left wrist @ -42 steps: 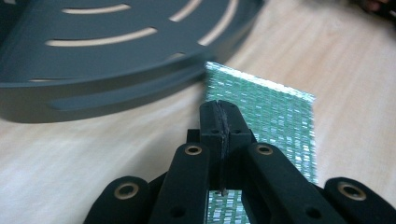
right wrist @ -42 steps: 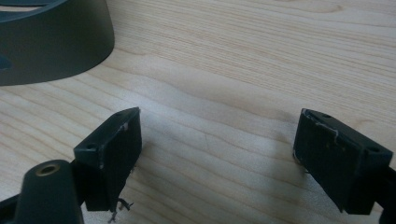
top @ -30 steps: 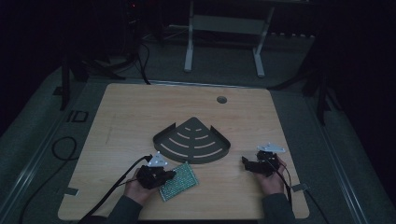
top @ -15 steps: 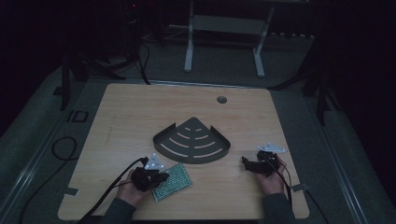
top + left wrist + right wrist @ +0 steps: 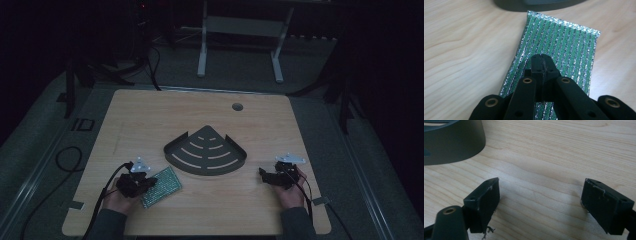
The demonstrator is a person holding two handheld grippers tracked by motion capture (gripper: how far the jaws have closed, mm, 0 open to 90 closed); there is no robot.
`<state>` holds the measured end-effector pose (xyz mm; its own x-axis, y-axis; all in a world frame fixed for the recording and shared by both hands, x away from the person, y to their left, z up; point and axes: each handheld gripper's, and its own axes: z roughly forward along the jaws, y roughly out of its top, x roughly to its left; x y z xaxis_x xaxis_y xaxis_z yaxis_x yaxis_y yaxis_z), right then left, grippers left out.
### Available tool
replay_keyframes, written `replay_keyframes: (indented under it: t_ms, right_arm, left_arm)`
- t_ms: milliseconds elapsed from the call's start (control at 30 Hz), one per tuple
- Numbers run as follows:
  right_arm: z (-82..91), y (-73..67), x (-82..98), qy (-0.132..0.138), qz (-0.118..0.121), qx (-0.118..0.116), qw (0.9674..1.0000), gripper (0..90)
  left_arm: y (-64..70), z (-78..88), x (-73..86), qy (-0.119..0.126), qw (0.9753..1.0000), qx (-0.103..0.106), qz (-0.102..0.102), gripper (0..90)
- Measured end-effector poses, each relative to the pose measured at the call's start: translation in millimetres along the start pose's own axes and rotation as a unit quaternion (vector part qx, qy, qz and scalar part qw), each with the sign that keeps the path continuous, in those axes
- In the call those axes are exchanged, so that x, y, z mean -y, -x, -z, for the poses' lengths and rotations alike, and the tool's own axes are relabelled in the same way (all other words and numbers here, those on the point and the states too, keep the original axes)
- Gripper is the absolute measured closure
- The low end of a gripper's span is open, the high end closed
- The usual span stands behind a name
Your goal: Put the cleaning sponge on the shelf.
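The green sparkly cloth [image 5: 161,186] lies flat on the wooden table [image 5: 150,120], near the front edge on the left side. Its far end sits just beside the dark fan-shaped tray [image 5: 206,151] in the middle. There is lots of bare wood behind the tray and between the two hands. The left gripper [image 5: 541,65] points along the cloth with its jaws squeezed tight together, pinching the near end of the cloth. The right gripper [image 5: 540,200] rests low over bare wood right of the tray, jaws wide apart, holding nothing.
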<state>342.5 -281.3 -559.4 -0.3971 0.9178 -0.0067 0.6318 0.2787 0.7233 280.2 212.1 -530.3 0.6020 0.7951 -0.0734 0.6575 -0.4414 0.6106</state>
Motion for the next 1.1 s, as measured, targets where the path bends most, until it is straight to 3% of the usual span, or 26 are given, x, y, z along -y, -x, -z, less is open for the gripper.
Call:
replay_keyframes:
  t_ms: [300,600,833,1100]
  right_arm:
    - [0.0,0.0,0.0,0.000,0.000,0.000,1.0000,15.0]
    - [0.0,0.0,0.0,0.000,0.000,0.000,1.0000,15.0]
    - [0.0,0.0,0.0,0.000,0.000,0.000,1.0000,15.0]
    - [0.0,0.0,0.0,0.000,0.000,0.000,1.0000,15.0]
  left_arm:
    - [-28.2,6.2,3.6,-0.003,0.9987,-0.029,0.043,90.0]
    - [-27.5,13.5,10.1,-0.009,0.9972,-0.024,0.070,87.0]
    - [-22.7,16.3,11.9,-0.013,0.9977,-0.021,0.062,83.2]
    - [-30.1,17.2,-3.3,-0.024,0.9985,-0.010,0.048,74.9]
